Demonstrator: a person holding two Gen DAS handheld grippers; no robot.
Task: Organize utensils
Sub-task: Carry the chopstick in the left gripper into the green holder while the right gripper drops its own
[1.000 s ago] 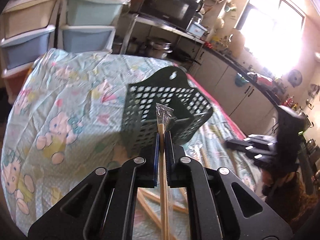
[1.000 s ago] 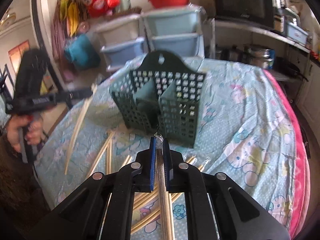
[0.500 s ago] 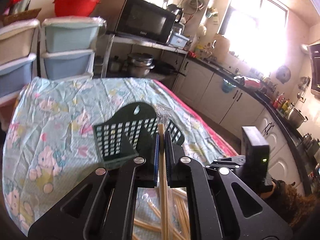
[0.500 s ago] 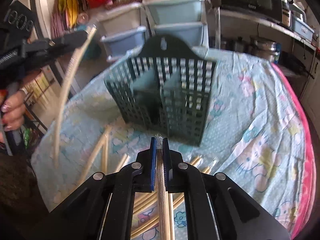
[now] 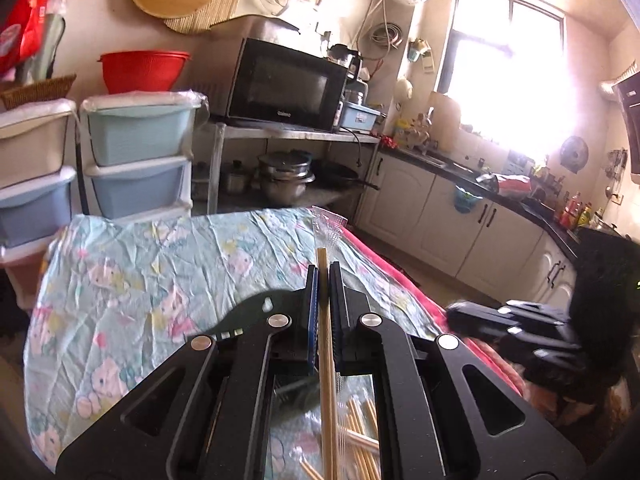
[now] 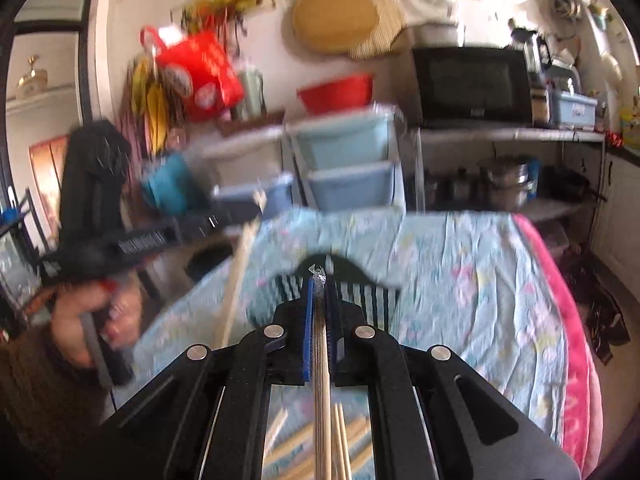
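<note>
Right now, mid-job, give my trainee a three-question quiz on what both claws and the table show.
1. True or false: the left claw is shut on a wrapped chopstick pair.
2. What does the right claw hold? A) spoon B) wrapped chopstick pair C) nothing
3. Fill in: the green utensil caddy stands on a table covered by a ___ cloth.

Key: 1 true; 2 B; 3 cartoon-print

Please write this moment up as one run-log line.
left gripper: shut on wrapped chopsticks | right gripper: shut on wrapped pair | caddy: below
</note>
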